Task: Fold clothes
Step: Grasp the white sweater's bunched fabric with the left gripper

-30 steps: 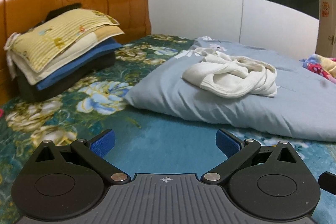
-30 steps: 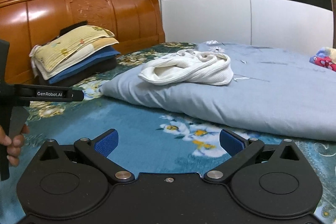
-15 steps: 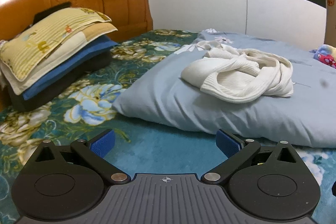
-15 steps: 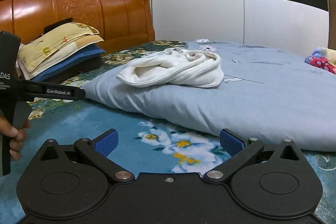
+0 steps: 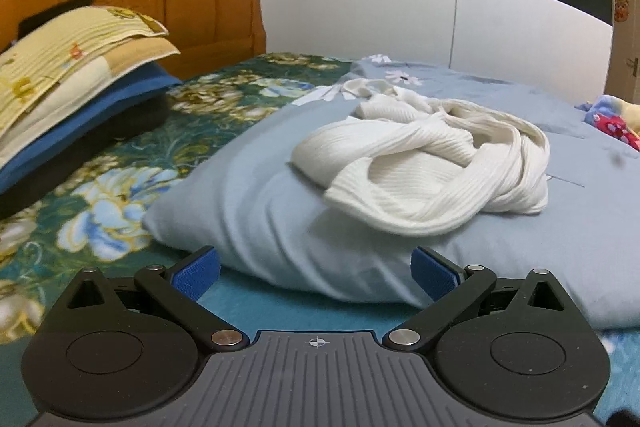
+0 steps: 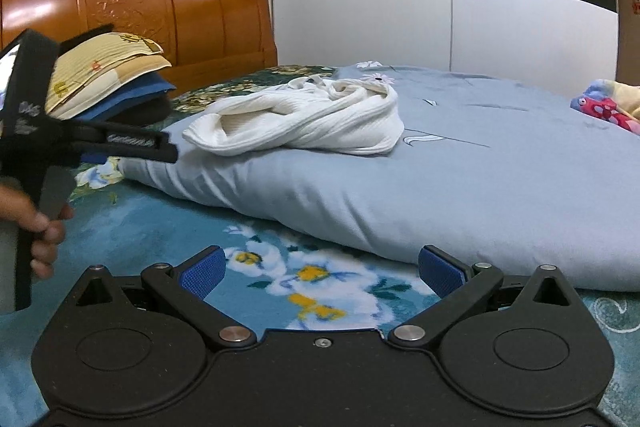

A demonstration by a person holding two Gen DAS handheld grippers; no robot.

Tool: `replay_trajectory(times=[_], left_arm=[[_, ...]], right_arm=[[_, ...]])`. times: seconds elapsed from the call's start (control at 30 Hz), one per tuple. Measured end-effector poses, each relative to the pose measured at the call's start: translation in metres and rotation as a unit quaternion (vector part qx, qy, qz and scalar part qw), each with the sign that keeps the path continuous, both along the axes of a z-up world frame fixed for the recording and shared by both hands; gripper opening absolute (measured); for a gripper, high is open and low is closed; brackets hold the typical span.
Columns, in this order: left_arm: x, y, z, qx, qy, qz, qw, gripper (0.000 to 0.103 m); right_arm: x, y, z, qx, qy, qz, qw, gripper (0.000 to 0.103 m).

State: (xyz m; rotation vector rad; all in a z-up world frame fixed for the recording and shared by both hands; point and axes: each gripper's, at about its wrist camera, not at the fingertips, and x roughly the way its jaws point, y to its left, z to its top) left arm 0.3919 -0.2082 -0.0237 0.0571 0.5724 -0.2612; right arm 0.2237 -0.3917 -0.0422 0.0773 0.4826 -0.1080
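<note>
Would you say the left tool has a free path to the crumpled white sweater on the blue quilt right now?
Probably yes. The left tool is open and empty, and only the quilt's sloping edge lies between it and the white sweater; nothing rests on the garment.

both grippers (image 5: 315, 271) (image 6: 322, 273) spread (holding nothing)

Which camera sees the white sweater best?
The left wrist view: the crumpled white sweater is big and central there. The right wrist view shows it smaller and off to the left on the blue quilt.
</note>
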Motion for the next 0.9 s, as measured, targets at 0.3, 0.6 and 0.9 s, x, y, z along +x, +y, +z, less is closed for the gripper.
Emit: replay_trajectory(times=[0.3,0.6,0.9], left_arm=[[0.031,-0.016,-0.008,-0.043,0.035,0.005,0.9984,0.101],[0.053,-0.018,-0.01,-0.123,0.073,0.023,0.9895,0.085],[0.055,-0.021,-0.013,-0.184,0.069,0.044,0.9794,0.019]], right_arm=[[0.008,-0.005,0.002,-0.024,-0.009,-0.004,1.0,0.102],[0.007,-0.009,-0.009,-0.013,-0.023,-0.01,1.0,0.102],[0.005,-0.018,-0.018,-0.001,-0.024,-0.019,1.0,0.102]])
